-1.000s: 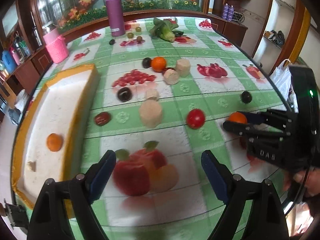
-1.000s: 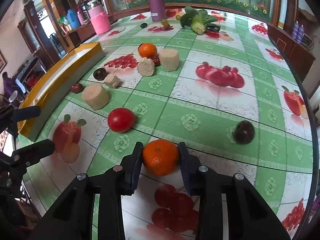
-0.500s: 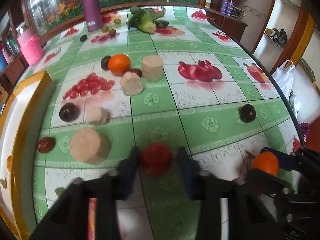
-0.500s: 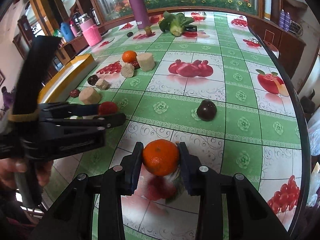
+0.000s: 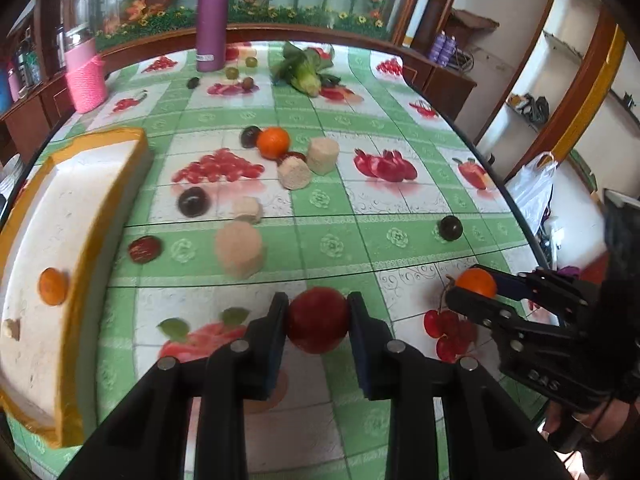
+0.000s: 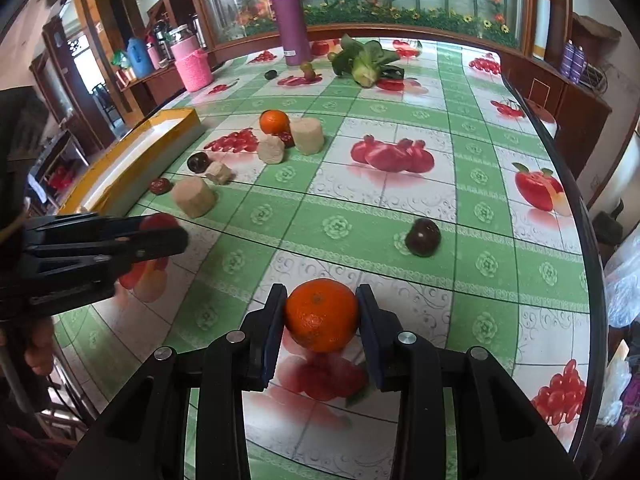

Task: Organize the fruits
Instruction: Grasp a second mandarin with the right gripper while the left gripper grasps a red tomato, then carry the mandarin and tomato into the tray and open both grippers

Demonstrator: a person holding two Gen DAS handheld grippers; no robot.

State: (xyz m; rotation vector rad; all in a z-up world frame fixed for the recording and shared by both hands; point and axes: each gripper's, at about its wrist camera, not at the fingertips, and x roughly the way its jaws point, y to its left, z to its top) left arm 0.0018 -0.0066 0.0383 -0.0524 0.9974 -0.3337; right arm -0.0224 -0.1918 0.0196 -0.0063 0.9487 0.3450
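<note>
Item: red tomato (image 5: 317, 320), being pinched between the pads of the left gripper (image 5: 318, 322), above the fruit-print tablecloth (image 5: 400, 200). Item: orange (image 6: 321, 315), being clamped in the right gripper (image 6: 321, 316). White tray (image 5: 60, 208), being occupied by another orange (image 5: 53, 286).

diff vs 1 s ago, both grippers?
The left gripper, open over a printed apple a second ago, moved across to the red tomato and shut on it. The right gripper kept its grip on the orange, now lifted slightly off the tablecloth. The fruit in the yellow-edged tray and the loose fruit stayed put.
</note>
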